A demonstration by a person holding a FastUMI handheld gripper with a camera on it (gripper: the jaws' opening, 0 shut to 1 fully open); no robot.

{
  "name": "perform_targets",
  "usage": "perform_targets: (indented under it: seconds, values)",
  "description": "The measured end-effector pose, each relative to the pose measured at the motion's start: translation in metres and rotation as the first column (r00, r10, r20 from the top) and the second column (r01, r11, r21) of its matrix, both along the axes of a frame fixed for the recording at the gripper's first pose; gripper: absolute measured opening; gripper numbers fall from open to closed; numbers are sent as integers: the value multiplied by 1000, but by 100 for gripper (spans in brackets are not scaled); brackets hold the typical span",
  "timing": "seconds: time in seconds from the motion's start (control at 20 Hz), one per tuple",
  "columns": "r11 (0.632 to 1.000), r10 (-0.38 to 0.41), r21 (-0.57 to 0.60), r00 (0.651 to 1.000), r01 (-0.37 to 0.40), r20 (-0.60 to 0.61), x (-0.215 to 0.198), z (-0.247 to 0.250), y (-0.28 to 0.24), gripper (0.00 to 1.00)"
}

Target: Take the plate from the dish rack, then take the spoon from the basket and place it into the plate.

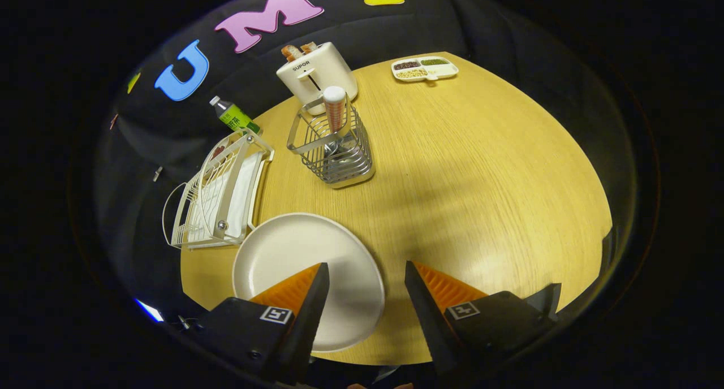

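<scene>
So the tool (366,273) is hovering over the near edge of the round wooden table (481,168) with its fingers spread apart and nothing sitting between them, just bare wood and a slice of plate rim in the gap. It's released, not gripping anything.

The plate (294,253) is already lying flat on the table, right under the left finger; that finger is covering part of its near side, and the plate's right edge is poking into the gap between the two fingers. The right finger is hanging over plain tabletop, clear of the plate.

Just beyond the plate, touching or almost touching its far-left rim, the white dish rack (218,194) is sitting at the table's edge, looking like it has no dishes left in it.

The wire basket (334,148) is standing further ahead, roughly in line with the gap between the fingers and well apart from them. The spoon (335,107) is standing upright in it, its pale-capped handle sticking up above the rim while the bowl end is buried down inside the wires.

Behind the basket a cream toaster (318,72) with bread slices is sitting, a green-labelled bottle (235,117) is lying off to its left, and a little divided snack tray (425,68) is resting at the far side of the table.
</scene>
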State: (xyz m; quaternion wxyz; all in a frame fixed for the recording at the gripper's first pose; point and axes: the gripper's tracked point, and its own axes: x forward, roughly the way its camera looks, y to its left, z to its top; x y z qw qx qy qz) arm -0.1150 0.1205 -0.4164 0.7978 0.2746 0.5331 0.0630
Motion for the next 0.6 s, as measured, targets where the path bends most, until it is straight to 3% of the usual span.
perform_targets:
  seconds: [0.2,0.35,0.6]
  values:
    - [997,53,-69,989,-44,137,20,39,-17,88]
    - [987,119,-137,953,-83,278,58,79,-35,87]
    - [965,216,-212,927,-154,308,105,80,-51,86]
